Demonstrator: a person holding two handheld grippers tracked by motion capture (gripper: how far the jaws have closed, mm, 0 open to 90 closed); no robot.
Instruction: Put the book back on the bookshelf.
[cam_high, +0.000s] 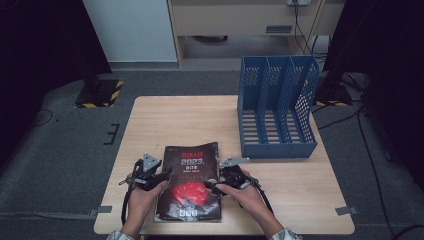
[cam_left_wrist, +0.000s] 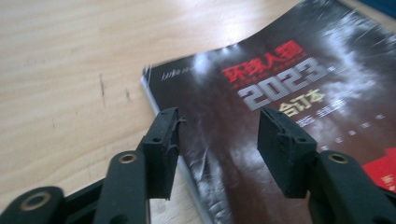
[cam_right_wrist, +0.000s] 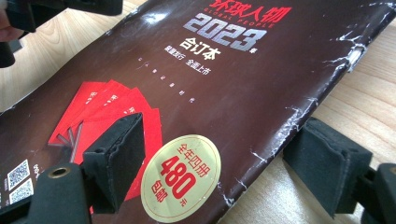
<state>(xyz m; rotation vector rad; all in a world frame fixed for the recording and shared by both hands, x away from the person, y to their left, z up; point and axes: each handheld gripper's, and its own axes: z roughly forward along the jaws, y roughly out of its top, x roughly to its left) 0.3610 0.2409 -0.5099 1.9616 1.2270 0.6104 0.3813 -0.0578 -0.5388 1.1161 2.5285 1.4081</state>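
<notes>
Two hand-held grippers are seen at the near edge of the wooden table (cam_high: 150, 120), one on each side of a dark 2023 magazine volume (cam_high: 192, 175) lying flat. At the left, the left gripper (cam_left_wrist: 218, 140) is parted, its jaws straddling the volume's left edge without pressing it. At the right, the right gripper (cam_right_wrist: 224, 163) is set astride the volume's worn right edge, one jaw over the cover, one beyond; contact cannot be judged clearly. Farther right, a blue three-slot file rack (cam_high: 277, 107) is stood.
</notes>
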